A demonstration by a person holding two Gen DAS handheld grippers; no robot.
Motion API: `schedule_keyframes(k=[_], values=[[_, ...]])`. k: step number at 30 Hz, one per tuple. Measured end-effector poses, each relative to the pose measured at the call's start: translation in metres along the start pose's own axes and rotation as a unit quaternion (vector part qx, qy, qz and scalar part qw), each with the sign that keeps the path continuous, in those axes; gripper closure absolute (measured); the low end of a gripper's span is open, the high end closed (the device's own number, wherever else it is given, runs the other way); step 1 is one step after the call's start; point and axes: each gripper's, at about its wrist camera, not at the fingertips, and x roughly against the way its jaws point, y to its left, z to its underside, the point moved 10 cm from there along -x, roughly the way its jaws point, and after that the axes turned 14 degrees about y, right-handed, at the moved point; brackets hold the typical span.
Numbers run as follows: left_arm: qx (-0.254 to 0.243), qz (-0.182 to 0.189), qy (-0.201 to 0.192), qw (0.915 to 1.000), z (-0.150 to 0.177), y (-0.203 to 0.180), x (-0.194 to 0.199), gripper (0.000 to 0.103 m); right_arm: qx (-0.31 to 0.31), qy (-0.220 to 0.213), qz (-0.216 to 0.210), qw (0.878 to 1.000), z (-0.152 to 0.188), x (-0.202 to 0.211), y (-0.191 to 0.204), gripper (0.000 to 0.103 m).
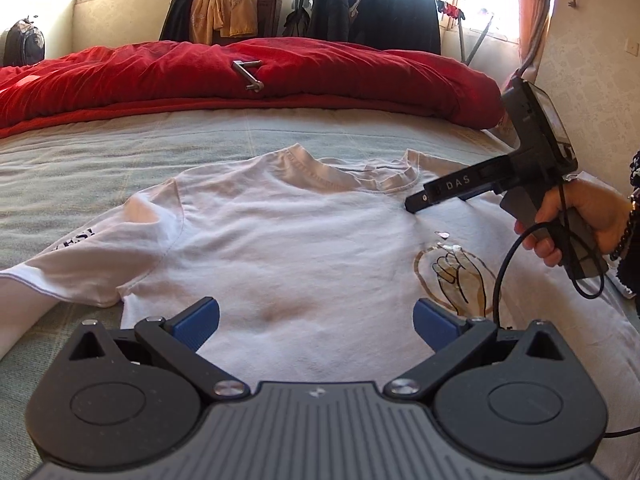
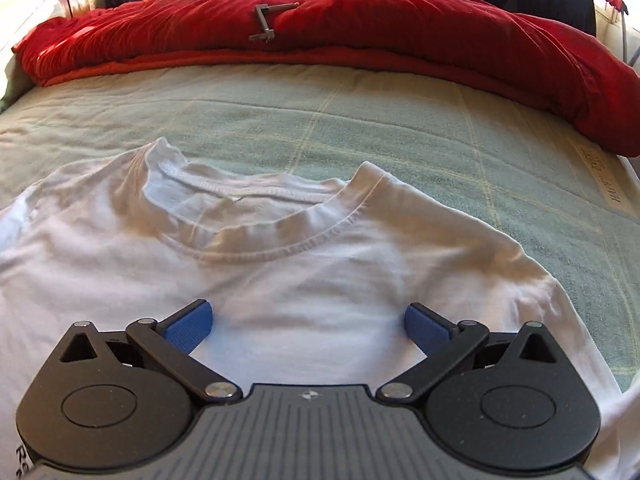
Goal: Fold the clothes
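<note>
A white T-shirt point(image 1: 288, 240) lies spread flat, front up, on the bed, collar point(image 1: 360, 176) toward the red duvet. It has a gold hand print point(image 1: 456, 276) on the chest and dark lettering on its left sleeve point(image 1: 76, 240). My left gripper point(image 1: 316, 322) is open and empty, low over the shirt's middle. My right gripper point(image 2: 308, 326) is open and empty over the chest just below the collar point(image 2: 280, 220). The right gripper point(image 1: 416, 202) also shows in the left wrist view, held by a hand, its tip close to the shirt near the collar.
The bed has a pale green checked cover point(image 2: 400, 128). A rumpled red duvet point(image 1: 280, 72) lies across the far side with a metal crank piece point(image 1: 250, 74) on it. Dark clothes point(image 1: 376, 12) hang on a rack by the window. A backpack point(image 1: 24, 44) stands far left.
</note>
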Motion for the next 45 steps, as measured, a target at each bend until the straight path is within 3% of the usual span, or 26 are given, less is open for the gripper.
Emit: schedule_keyframes(k=[6,12,15,18,22,26,29,33,39,45], values=[[-0.001,-0.006,0.013,0.9999,0.004,0.003,-0.008,0.001,-0.028,-0.016,0.011,0.999,-0.051,-0.027,-0.018,0.0],[-0.017,-0.018,0.014,0.9996,0.005,-0.001,-0.004,0.001,-0.023,-0.017,0.02,0.999,-0.058,-0.011,-0.005,0.0],[-0.026,-0.011,0.001,0.9996,0.002,-0.003,0.006,0.001,-0.003,-0.01,-0.023,1.0,-0.047,0.015,0.024,0.0],[-0.038,-0.004,0.001,0.9993,0.002,-0.003,0.012,0.001,0.062,0.01,-0.074,0.995,-0.034,0.036,0.076,0.0],[-0.042,0.017,0.015,0.9989,0.004,0.002,0.011,0.001,0.124,0.062,-0.165,0.976,-0.022,0.044,0.143,0.0],[-0.012,0.004,0.015,0.9998,0.003,0.021,0.01,0.001,0.162,0.092,-0.206,0.961,-0.02,0.03,0.188,0.0],[0.006,-0.013,0.017,0.9998,0.003,0.038,0.011,0.001,0.181,0.104,-0.155,0.966,-0.022,-0.003,0.204,0.0],[0.03,-0.014,0.01,0.9994,0.001,0.053,0.017,0.001,0.206,0.062,-0.085,0.973,-0.038,-0.031,0.211,0.0],[0.057,-0.02,-0.011,0.9981,-0.004,0.067,0.027,0.001,0.197,0.021,-0.068,0.978,-0.074,-0.051,0.224,0.0],[0.079,0.009,-0.056,0.9953,-0.012,0.072,0.043,0.001,0.174,-0.004,-0.082,0.981,-0.098,-0.06,0.228,0.0]])
